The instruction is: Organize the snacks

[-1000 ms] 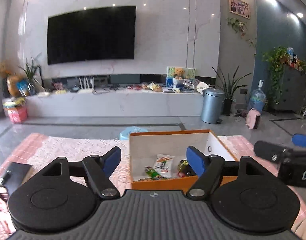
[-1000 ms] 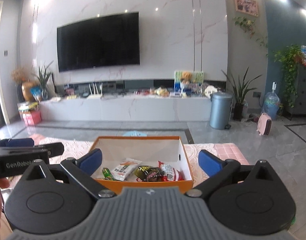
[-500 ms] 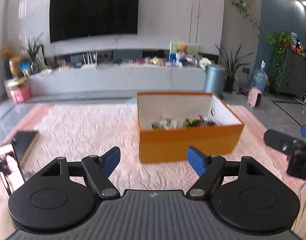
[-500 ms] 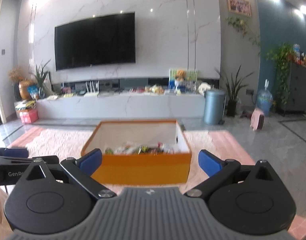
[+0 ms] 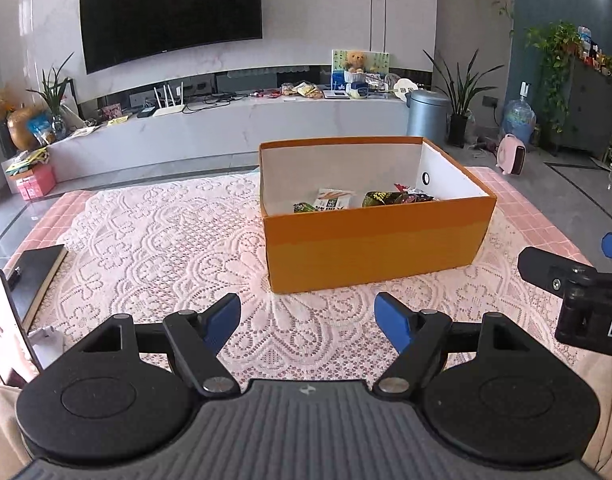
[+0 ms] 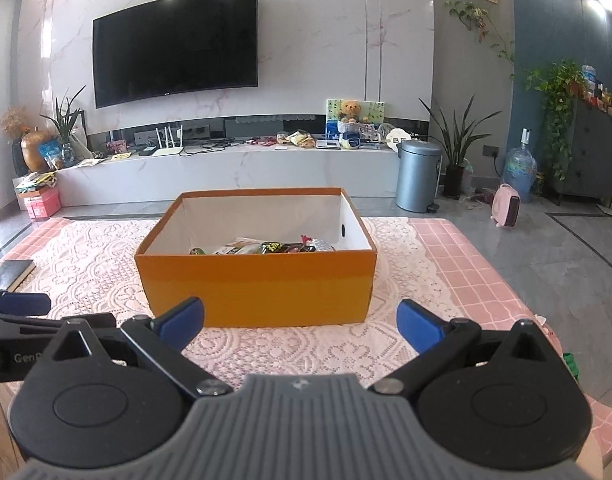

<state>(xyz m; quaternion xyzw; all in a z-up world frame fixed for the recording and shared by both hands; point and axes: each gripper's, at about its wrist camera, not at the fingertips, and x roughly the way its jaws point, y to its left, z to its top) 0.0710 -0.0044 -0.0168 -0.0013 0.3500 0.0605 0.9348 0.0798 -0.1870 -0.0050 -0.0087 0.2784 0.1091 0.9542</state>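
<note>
The left tongs (image 5: 308, 320) stand wide apart and empty above the lace cloth (image 5: 146, 240) on the tabletop (image 5: 538, 216), short of the orange box (image 5: 378, 236). The right tongs (image 6: 300, 320) are likewise spread wide with nothing between them, facing the box's near wall. The box sits open on the cloth, and the snacks (image 5: 366, 199) lie together on its floor: a white packet (image 5: 333, 199) beside dark green and silver wrappers. A black notebook (image 5: 36, 268) rests at the left edge of the tabletop, well apart from the box. Behind, a television (image 6: 176, 44) hangs on the marble wall.
</note>
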